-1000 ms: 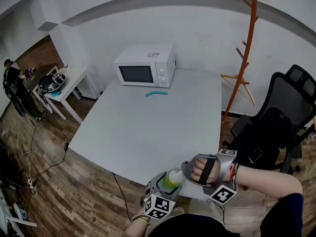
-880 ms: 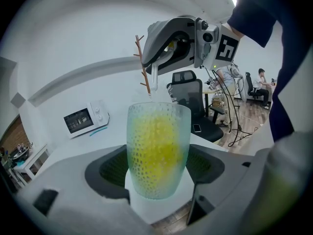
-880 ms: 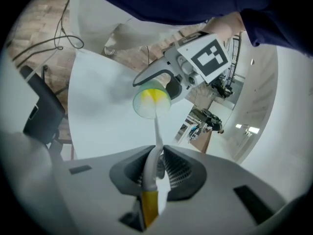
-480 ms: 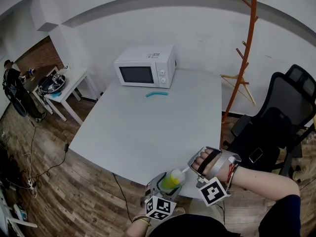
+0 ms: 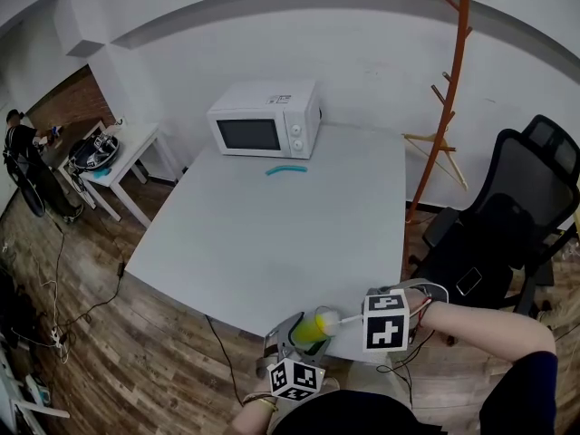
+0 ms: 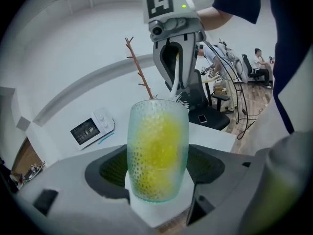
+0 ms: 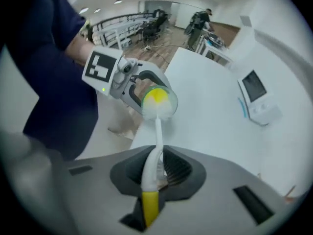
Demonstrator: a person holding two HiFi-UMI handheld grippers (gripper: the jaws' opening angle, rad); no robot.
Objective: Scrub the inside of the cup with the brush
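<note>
Between your left gripper's (image 5: 304, 337) jaws: the cup (image 6: 158, 151), clear dimpled glass with yellow showing through. It is pinched by its sides low down, with the jaws closed to cup width. You're holding the cup at the near edge of the table (image 5: 272, 234), mouth turned toward your right gripper (image 7: 155, 166). The brush (image 7: 149, 180) runs straight from that gripper to the cup, and its white bristle head sits at the cup's mouth (how deep it goes, no view tells). The right jaws are narrow, clamped on the brush's white handle just ahead of its yellow end. The two grippers are close together, facing each other. Further out on the table, a teal strip (image 5: 287, 170) lies just before the microwave (image 5: 265, 120), well apart from the cup. An office chair (image 5: 507, 234) and coat stand (image 5: 458, 80) stand off to your right.
</note>
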